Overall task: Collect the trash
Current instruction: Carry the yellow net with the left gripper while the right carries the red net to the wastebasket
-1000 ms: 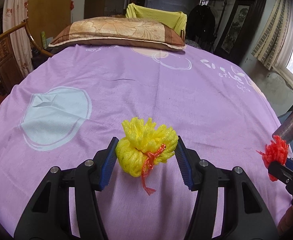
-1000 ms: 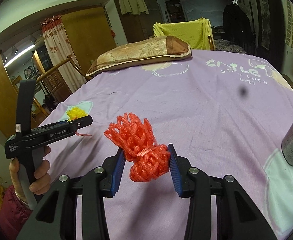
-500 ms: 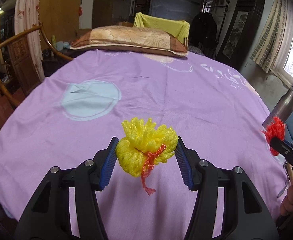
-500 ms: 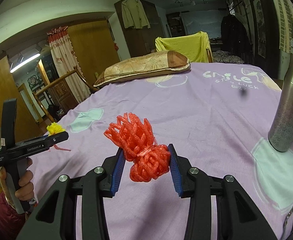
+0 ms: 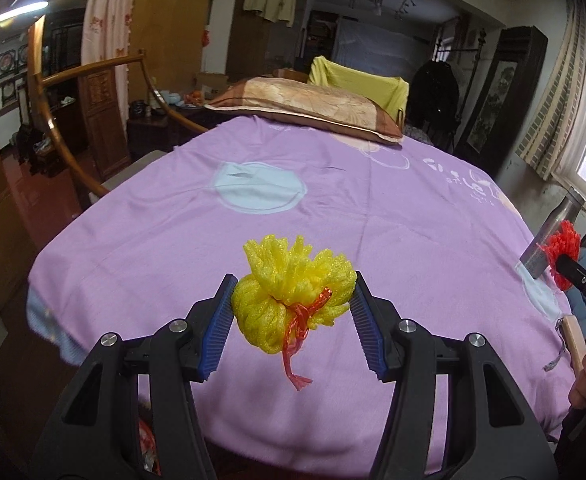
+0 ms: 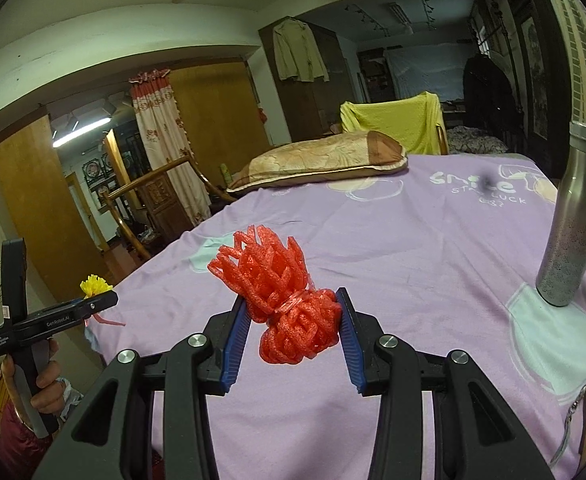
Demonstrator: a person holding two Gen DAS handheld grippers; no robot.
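Note:
My left gripper (image 5: 292, 322) is shut on a yellow foam-net bundle (image 5: 293, 300) tied with a red strip, held in the air over the near edge of the purple bed sheet (image 5: 333, 208). My right gripper (image 6: 293, 332) is shut on a red foam-net bundle (image 6: 289, 300), also held above the sheet. The right gripper with the red bundle (image 5: 563, 248) shows at the right edge of the left wrist view. The left gripper with the yellow bundle (image 6: 95, 285) shows at the left of the right wrist view.
A steel bottle (image 6: 573, 220) stands on the sheet at the right. A pillow (image 5: 305, 106) lies at the far end, with a yellow-covered chair (image 5: 357, 80) behind it. A curved wooden frame (image 5: 65, 128) stands left of the bed. A wooden-handled item (image 5: 573, 340) lies by the right edge.
Both grippers have pulled back and risen from the bed, each keeping its bundle. More of the room, the bed's near edge and the steel bottle have come into view.

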